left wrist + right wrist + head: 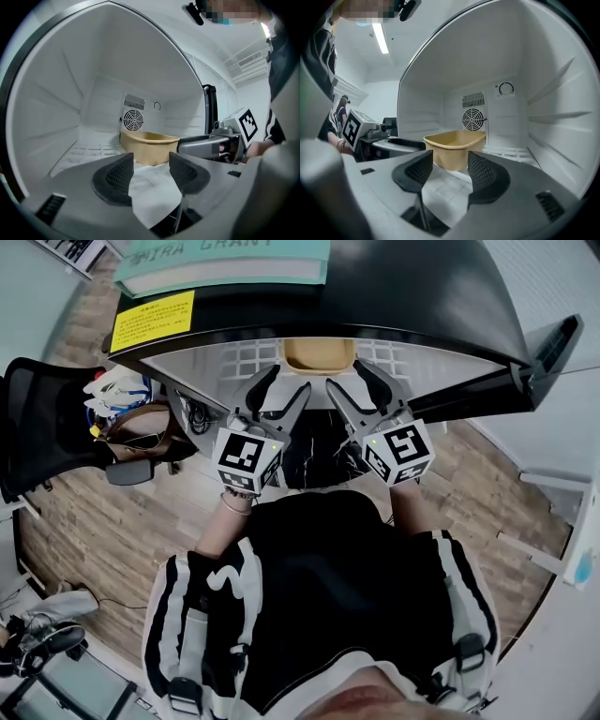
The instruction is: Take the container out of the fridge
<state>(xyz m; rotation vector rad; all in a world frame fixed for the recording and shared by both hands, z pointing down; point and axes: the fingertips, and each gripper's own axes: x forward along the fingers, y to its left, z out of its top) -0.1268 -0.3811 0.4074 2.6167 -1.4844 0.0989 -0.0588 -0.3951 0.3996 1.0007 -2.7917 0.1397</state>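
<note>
Left gripper [151, 164] stands wide, nothing between its jaws, aimed at the tan container [147, 146] sitting on the shelf deep in the fridge [70, 93], in front of the fan grille [133, 120]. It looks a light, stiff, smooth plastic tub, likely slippery, so pinching the rim on each side seems best. Right gripper [451, 164] is spread wide too, empty, just short of it.

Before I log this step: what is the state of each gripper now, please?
Left gripper: open, holding nothing.
Right gripper: open, holding nothing; the container stands ahead of it.
</note>
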